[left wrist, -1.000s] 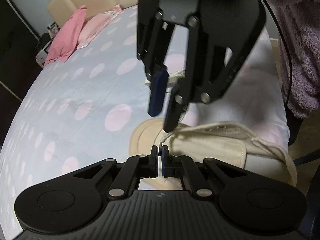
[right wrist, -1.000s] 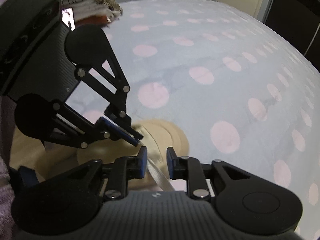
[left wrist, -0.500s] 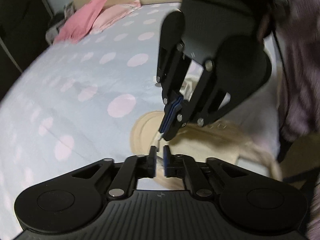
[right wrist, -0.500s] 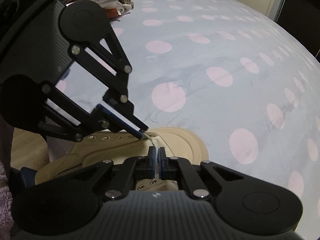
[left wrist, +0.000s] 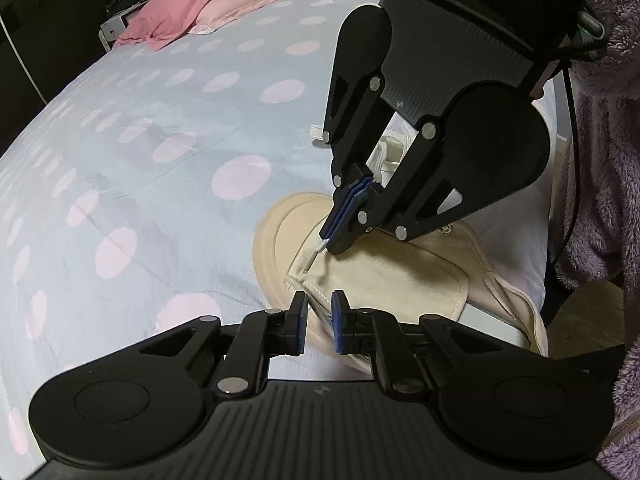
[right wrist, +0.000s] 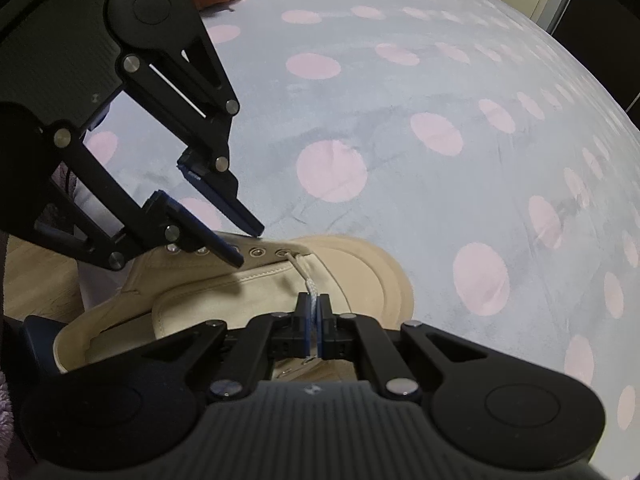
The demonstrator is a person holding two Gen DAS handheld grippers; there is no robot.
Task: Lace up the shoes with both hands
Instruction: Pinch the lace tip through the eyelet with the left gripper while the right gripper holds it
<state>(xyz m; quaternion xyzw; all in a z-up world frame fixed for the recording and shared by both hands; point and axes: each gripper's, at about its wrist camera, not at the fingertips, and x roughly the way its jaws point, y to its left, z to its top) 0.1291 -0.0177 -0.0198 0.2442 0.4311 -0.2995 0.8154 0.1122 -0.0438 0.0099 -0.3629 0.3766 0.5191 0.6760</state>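
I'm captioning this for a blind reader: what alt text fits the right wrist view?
The right claw pinches a white shoelace threaded through the front eyelet of a beige shoe on a polka-dot bedspread, while the left claw hovers open above the eyelets.

A beige canvas shoe (left wrist: 384,276) is lying on the pale-blue, pink-dotted bed (left wrist: 168,148). The black right gripper (left wrist: 327,243) is hanging over the shoe's toe, its jaws pinching the white lace end (right wrist: 311,287) running from the front eyelet. The black left gripper (left wrist: 319,322) is sitting just before the shoe's toe, jaws apart. Pink pillows (left wrist: 188,4) are lying well behind the shoe.
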